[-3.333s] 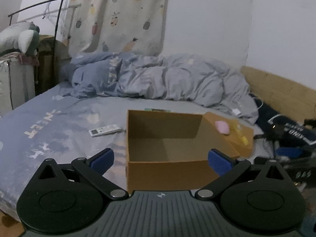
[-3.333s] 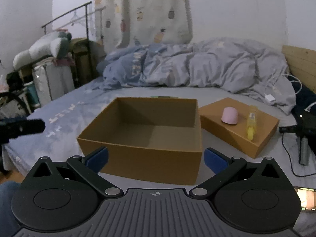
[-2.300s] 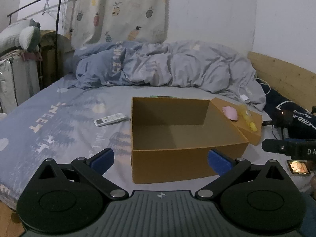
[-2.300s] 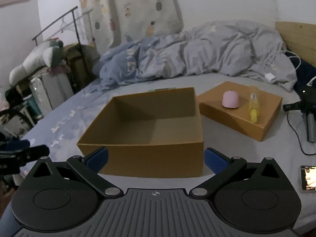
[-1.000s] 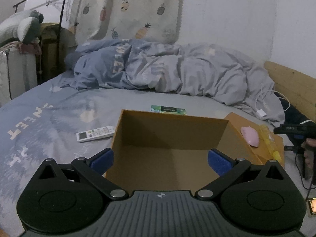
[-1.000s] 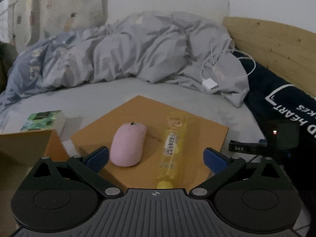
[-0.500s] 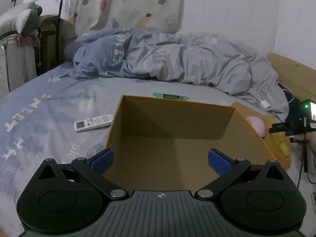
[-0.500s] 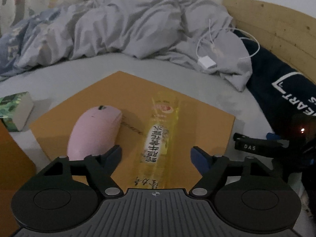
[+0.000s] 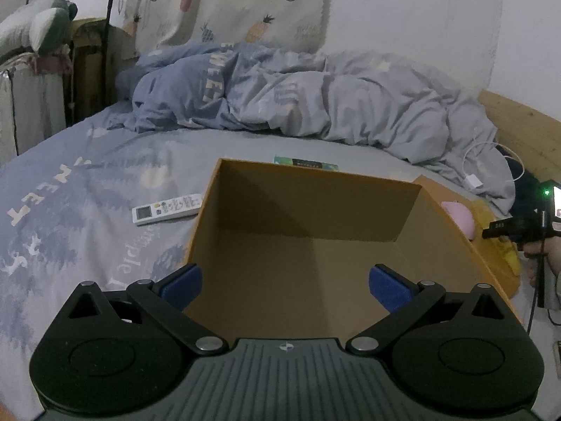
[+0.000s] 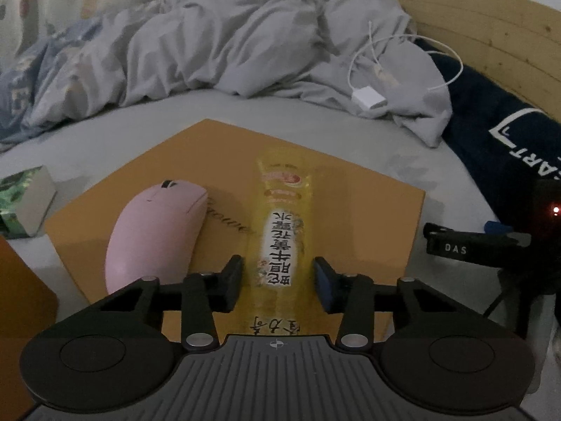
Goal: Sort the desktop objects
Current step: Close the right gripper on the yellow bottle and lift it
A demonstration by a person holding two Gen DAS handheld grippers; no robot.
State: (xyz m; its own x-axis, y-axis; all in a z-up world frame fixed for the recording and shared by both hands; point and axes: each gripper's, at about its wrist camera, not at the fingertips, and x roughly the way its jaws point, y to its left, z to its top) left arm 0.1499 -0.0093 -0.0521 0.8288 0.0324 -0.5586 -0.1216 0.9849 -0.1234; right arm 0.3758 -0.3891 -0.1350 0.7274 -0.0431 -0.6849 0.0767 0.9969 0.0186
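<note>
A yellow bottle (image 10: 282, 224) lies on the flat cardboard lid (image 10: 378, 203) beside a pink mouse (image 10: 156, 224). My right gripper (image 10: 278, 280) is down over the bottle with its jaws closed in against both sides of it. My left gripper (image 9: 284, 282) is open and empty, held above the open empty cardboard box (image 9: 308, 231). The mouse (image 9: 459, 215) and the bottle (image 9: 506, 251) show at the box's right in the left wrist view.
A white remote (image 9: 168, 208) lies on the bedsheet left of the box. A green packet (image 9: 306, 164) lies behind the box, also in the right wrist view (image 10: 21, 200). A rumpled duvet (image 9: 298, 98), a white charger cable (image 10: 371, 96) and a wooden headboard (image 10: 491, 31) lie beyond.
My right gripper moved from the box to the lid, came down over the yellow bottle, and its jaws closed in on it. My left gripper moved forward over the box.
</note>
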